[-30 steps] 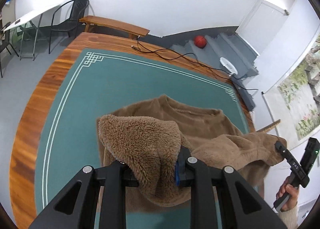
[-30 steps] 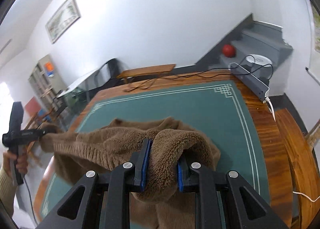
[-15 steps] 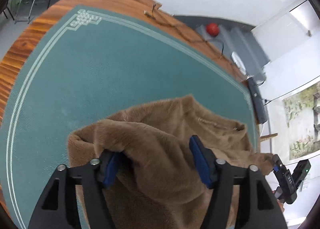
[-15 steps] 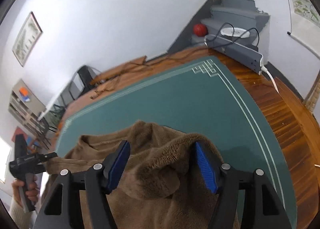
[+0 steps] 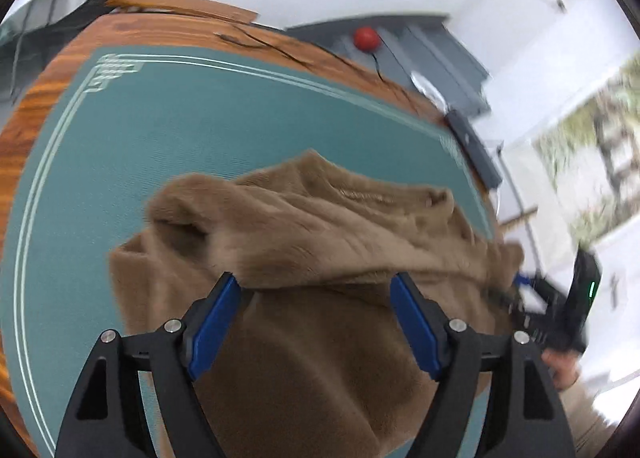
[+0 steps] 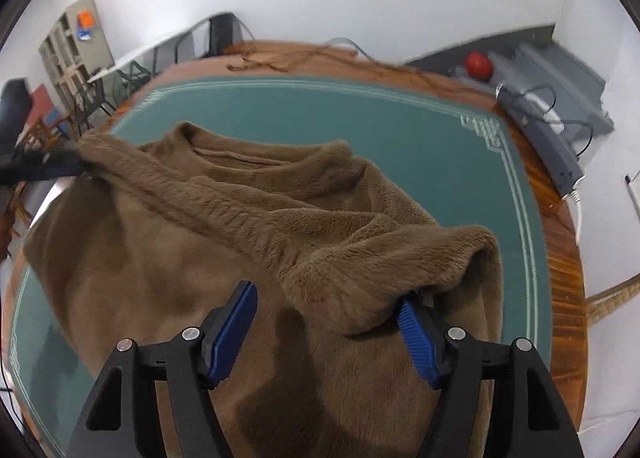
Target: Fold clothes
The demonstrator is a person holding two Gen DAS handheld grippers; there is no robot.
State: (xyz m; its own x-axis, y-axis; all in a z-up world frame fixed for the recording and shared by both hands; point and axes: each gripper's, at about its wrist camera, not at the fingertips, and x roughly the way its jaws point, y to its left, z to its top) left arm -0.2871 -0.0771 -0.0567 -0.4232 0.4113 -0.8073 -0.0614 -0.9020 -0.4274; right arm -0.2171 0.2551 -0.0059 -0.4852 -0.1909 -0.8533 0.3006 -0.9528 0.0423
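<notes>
A brown fleece sweater (image 5: 320, 242) lies on the green mat (image 5: 160, 130), collar toward the far side; it also shows in the right wrist view (image 6: 240, 226). Its lower part is folded up over the body, with a thick fold across the middle. My left gripper (image 5: 316, 298) is open, jaws wide, just above the fold's left end. My right gripper (image 6: 328, 306) is open over the fold's right end, and the fabric rests against its right pad (image 6: 416, 334). In the left wrist view the right gripper's body (image 5: 560, 314) shows at the sweater's right edge.
The mat covers a round wooden table (image 6: 560, 242). A power strip (image 6: 556, 154) and cables (image 6: 280, 58) lie at the table's far edge. A red ball (image 6: 479, 64) sits on grey stairs beyond. Chairs and shelves (image 6: 72, 42) stand at the far left.
Both grippers were shut on the sweater's hem a second ago. They carried it forward over the body, opened, and let the fabric drop into a fold.
</notes>
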